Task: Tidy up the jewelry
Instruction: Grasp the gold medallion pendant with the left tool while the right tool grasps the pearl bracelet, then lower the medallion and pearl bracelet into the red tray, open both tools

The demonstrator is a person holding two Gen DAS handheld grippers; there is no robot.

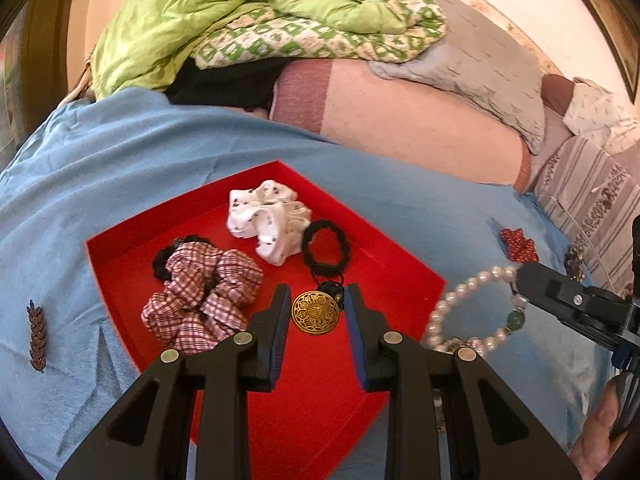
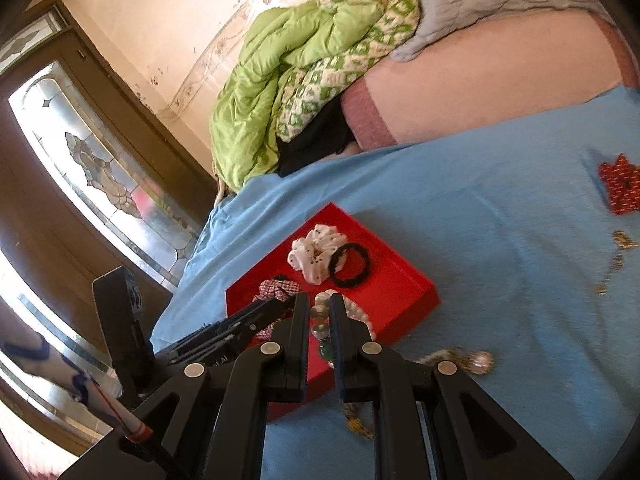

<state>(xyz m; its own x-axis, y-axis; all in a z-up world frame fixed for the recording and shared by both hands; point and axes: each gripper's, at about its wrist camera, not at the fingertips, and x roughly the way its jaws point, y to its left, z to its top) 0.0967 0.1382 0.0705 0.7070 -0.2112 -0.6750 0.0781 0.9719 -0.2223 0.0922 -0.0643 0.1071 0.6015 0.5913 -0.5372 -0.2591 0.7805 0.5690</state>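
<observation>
The left gripper [image 1: 316, 312] has its jaws apart w/ nothing pinched; a gold round charm [image 1: 315, 314] lies on the red tray [image 1: 312, 400] between them. The right gripper [image 2: 320, 320] is clamped on a pearl bracelet [image 1: 464, 292], held at the tray's 3 o'clock edge. In the tray: a checked scrunchie [image 1: 204, 304] at 9 o'clock, a white scrunchie [image 1: 268, 220] at 12, & a black hair band [image 1: 326, 246] just beside it. The tray sits on a blue cloth [image 1: 120, 168] on a bed. Far at 12 o'clock is a green quilt [image 1: 224, 12] by a cream wall [image 2: 160, 12]. A red star patch [image 2: 620, 184] is at 2 o'clock. A glass door [image 2: 88, 168] is at 10 o'clock.
</observation>
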